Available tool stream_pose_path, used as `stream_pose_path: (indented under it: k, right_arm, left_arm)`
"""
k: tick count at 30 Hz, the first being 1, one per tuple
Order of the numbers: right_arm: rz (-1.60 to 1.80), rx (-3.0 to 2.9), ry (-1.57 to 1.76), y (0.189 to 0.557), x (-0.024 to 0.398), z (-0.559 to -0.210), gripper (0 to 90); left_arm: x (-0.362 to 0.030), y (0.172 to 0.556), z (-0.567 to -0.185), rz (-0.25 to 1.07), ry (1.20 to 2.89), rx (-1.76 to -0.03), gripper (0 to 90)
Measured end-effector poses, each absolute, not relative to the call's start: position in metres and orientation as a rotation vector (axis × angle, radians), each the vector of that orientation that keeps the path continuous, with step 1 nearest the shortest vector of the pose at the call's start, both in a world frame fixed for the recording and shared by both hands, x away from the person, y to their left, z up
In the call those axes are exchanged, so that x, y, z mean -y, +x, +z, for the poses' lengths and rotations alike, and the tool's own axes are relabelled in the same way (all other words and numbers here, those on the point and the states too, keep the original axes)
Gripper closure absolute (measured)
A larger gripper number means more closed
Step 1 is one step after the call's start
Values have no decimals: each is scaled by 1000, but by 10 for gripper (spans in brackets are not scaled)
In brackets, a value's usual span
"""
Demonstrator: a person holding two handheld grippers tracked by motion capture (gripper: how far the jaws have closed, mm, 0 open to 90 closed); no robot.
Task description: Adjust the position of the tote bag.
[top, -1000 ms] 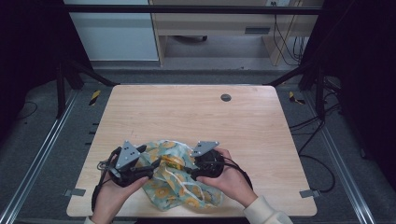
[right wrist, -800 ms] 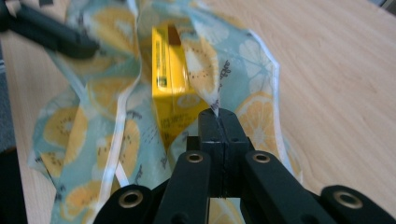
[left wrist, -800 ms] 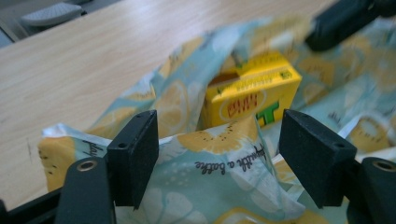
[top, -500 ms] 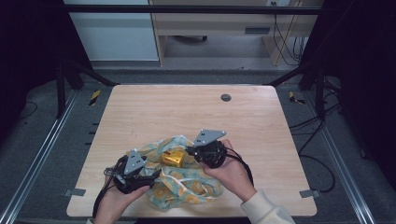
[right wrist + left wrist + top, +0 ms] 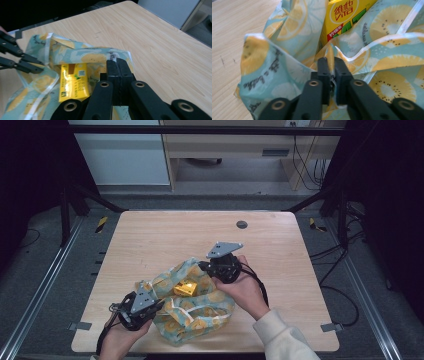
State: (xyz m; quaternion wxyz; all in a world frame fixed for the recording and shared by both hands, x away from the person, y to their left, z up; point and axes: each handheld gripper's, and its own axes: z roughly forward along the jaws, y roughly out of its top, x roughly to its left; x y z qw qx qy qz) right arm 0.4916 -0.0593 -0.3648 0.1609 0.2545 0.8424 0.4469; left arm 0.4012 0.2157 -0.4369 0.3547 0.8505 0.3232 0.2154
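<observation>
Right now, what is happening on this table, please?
A person holds a claw in each hand and works on a soft teal bag printed with yellow fruit slices, lying on the wooden table. The left claw is shut on one edge of the bag's mouth, the right claw on the opposite edge. Between them a yellow drink carton shows inside the bag.

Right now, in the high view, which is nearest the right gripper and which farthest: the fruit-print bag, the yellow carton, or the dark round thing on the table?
1. Fruit-print bag, pinched in its jaws.
2. Yellow carton, inside the bag.
3. Dark round thing, near the far edge.
</observation>
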Motion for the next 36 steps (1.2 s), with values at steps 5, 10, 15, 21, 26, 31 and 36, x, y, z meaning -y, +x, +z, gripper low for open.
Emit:
stream_pose_path:
  k: [5,10,15,21,26,31,36]
  right_arm:
    - [1265,-2381,735,504,60,-355,900]
    - [1253,-2356,761,514,62,-351,900]
    - [1188,-2399,832,529,64,-376,900]
    - [1075,-2464,904,540,73,-414,900]
    - [1050,-2470,946,545,79,-428,900]
    - [1033,-2469,987,552,85,-441,900]
    - [1025,-2460,1036,558,94,-449,900]
  left_arm:
    - [-220,397,-424,647,2114,-829,895]
    - [-221,402,-430,639,2139,-844,895]
    - [-215,411,-447,590,2203,-861,893]
    - [-208,419,-464,560,2275,-871,887]
    - [-209,424,-469,550,2297,-879,887]
    - [-214,423,-469,537,2302,-881,890]
    - [-218,418,-468,526,2297,-879,891]
